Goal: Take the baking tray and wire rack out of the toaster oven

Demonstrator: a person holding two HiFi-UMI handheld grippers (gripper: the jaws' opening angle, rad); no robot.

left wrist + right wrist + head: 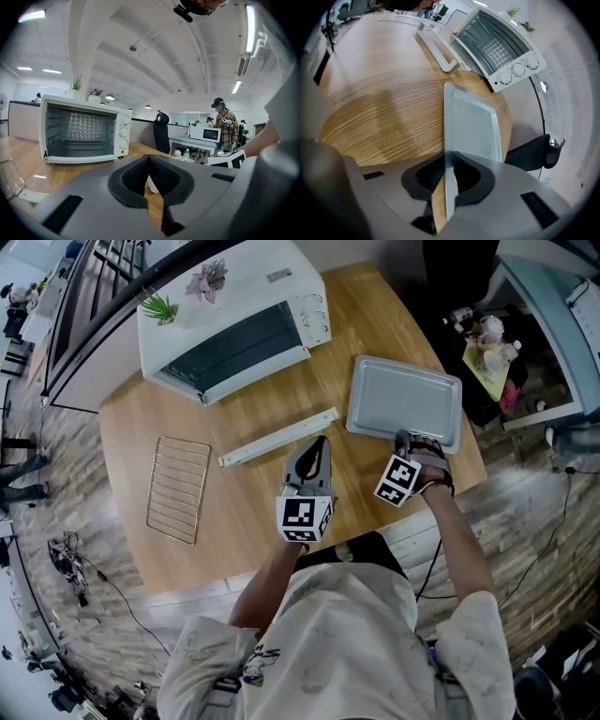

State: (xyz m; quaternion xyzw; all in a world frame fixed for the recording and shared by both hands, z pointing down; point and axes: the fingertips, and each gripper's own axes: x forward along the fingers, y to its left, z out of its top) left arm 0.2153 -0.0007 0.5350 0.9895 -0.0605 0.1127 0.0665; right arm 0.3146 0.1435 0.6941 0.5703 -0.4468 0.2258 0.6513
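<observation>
- Desk [131, 437] of pale wood, round, seen from above, with a person standing at its 6 o'clock edge and holding a tool in each hand.
- Toaster oven [234, 320], white, sits at 11 to 12 o'clock on the desk with its glass door [239, 348] folded down and open. Two small potted plants [159, 307] stand on its top.
- Wire rack [178, 488] lies flat on the desk at 8 o'clock, well apart from the oven.
- Baking tray [403, 399], grey and rectangular, rests on the desk at 3 o'clock, out of the oven.
- A long white bar [278, 436] lies on the desk between the oven and the person.
- Right hand-held gripper [449, 161] points steeply down at the tray's near edge, its jaws pinching the rim between the dark pads.
- Left hand-held gripper [149, 157] hangs over the middle of the desk, aimed at the oven, jaws pressed together with nothing between them.
</observation>
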